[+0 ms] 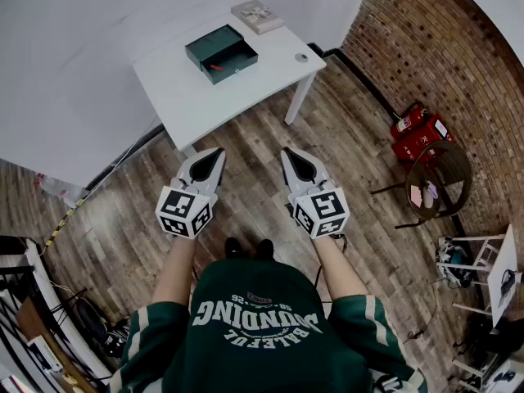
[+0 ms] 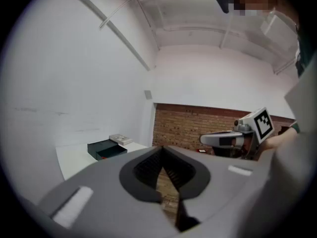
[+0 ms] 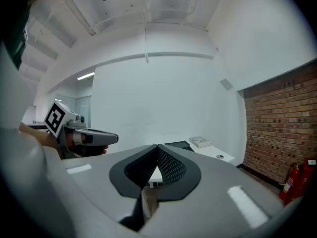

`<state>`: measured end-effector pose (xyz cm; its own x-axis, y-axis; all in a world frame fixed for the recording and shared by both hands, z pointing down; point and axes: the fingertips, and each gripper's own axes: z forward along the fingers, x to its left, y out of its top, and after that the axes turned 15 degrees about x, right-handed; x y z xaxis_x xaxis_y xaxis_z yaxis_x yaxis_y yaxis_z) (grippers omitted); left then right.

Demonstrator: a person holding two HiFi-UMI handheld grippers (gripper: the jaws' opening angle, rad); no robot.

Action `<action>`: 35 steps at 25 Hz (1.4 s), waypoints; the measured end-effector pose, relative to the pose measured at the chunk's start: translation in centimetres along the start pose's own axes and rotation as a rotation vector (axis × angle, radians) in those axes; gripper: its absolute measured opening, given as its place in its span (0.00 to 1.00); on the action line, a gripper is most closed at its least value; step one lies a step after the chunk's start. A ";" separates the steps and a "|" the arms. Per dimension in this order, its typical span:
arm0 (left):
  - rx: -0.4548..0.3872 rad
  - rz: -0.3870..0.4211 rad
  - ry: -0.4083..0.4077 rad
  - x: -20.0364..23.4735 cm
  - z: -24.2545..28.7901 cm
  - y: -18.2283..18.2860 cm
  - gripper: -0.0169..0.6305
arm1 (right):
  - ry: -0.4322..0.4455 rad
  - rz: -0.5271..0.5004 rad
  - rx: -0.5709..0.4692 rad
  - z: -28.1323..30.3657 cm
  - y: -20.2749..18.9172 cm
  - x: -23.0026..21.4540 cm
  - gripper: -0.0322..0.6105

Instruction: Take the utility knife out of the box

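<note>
- Dark green card or plastic makes up the box [image 1: 221, 53], which is set towards the far side of a white table [image 1: 205, 97]; its drawer is pulled out towards the near edge.
- A small red item [image 1: 216, 67] is seen lying in the open drawer; it is too small to be confirmed as the knife.
- A book [image 1: 257, 15] is placed at the table's far corner, just beyond the box, and a small round object [image 1: 301, 57] near the right edge.
- The left gripper [image 1: 219, 150] and right gripper [image 1: 286, 150] are held side by side over the wooden floor [image 1: 262, 137], well apart from the table and pointed towards it.
- Both pairs of jaws are closed tip to tip, and nothing is gripped by either.
- Red fire extinguishers [image 1: 413, 133] are stood by the brick wall [image 1: 426, 47] on the right.
</note>
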<state>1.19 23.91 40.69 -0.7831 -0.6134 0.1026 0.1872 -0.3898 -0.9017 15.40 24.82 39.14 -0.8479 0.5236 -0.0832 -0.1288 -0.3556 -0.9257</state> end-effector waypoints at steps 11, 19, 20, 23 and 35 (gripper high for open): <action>0.005 -0.007 0.010 -1.7 1.0 0.3 0.11 | 0.031 0.024 -0.016 -1.7 -0.3 -1.5 0.05; 0.015 -0.010 0.027 -3.3 2.4 0.1 0.11 | 0.096 0.010 -0.010 -2.5 -1.3 -2.4 0.05; 0.015 -0.010 0.028 -3.5 2.5 0.1 0.11 | 0.104 0.006 -0.006 -2.5 -1.4 -2.4 0.05; 0.015 -0.010 0.034 -3.8 2.7 0.0 0.11 | 0.120 -0.003 -0.001 -2.7 -1.8 -2.5 0.05; 0.032 -0.017 0.041 -1.4 6.5 0.7 0.11 | 0.153 0.015 0.012 1.2 -1.7 -5.0 0.05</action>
<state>6.30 20.07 42.63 -0.8098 -0.5781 0.1003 0.1918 -0.4224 -0.8859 19.23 21.94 41.54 -0.7618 0.6294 -0.1534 -0.1230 -0.3730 -0.9196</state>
